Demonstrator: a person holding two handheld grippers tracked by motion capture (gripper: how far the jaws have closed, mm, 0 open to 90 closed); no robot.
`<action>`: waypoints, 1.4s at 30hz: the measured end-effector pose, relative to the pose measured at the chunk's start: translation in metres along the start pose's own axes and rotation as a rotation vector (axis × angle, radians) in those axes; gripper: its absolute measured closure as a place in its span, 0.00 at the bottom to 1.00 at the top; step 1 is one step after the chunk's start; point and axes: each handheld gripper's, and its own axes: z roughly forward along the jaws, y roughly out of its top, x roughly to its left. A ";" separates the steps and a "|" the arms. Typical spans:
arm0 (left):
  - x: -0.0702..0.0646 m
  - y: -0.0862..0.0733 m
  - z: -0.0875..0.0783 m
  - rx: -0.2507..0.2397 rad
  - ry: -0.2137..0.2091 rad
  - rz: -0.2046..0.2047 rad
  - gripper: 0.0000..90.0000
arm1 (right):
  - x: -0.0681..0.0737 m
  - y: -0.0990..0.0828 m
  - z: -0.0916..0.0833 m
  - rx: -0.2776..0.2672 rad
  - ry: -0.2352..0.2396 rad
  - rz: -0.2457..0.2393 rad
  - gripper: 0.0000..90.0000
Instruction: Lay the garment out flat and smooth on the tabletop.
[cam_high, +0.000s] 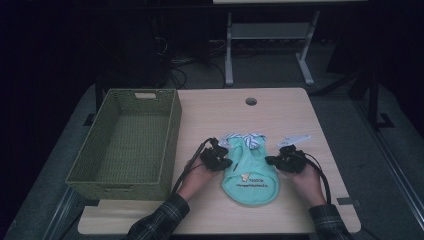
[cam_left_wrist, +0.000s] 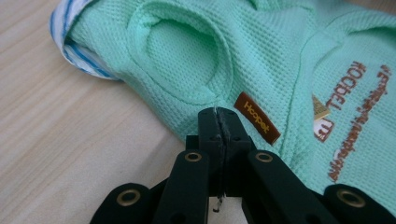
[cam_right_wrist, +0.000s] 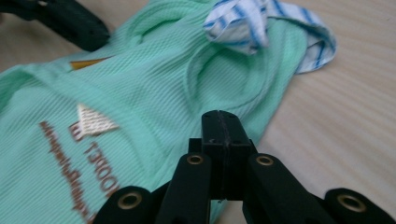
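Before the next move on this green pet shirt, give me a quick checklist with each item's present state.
1. Green pet shirt lies flat on the table: ok.
2. Left gripper shut at the shirt's edge near the brown label: ok.
3. Fabric actually pinched by the left gripper: cannot tell.
4. Right gripper shut at the opposite edge: ok; fabric pinched: cannot tell.
5. Woven basket beside the shirt, open and empty: ok.

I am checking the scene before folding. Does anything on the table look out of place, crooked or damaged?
Nothing looks damaged or spilled. The green garment lies flat on the table, with its striped collar a little rumpled. The basket stands square beside it. The left gripper and right gripper are shut at the garment's two sides.
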 end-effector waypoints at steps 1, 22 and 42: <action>0.000 0.000 0.001 0.004 0.000 0.005 0.99 | 0.002 -0.002 -0.001 0.005 -0.002 -0.014 1.00; -0.027 -0.014 -0.009 0.056 -0.028 0.074 0.99 | 0.008 -0.010 0.007 0.039 -0.012 -0.049 1.00; -0.063 -0.019 -0.013 0.070 -0.126 0.120 0.98 | 0.008 -0.010 0.008 0.037 -0.006 -0.057 1.00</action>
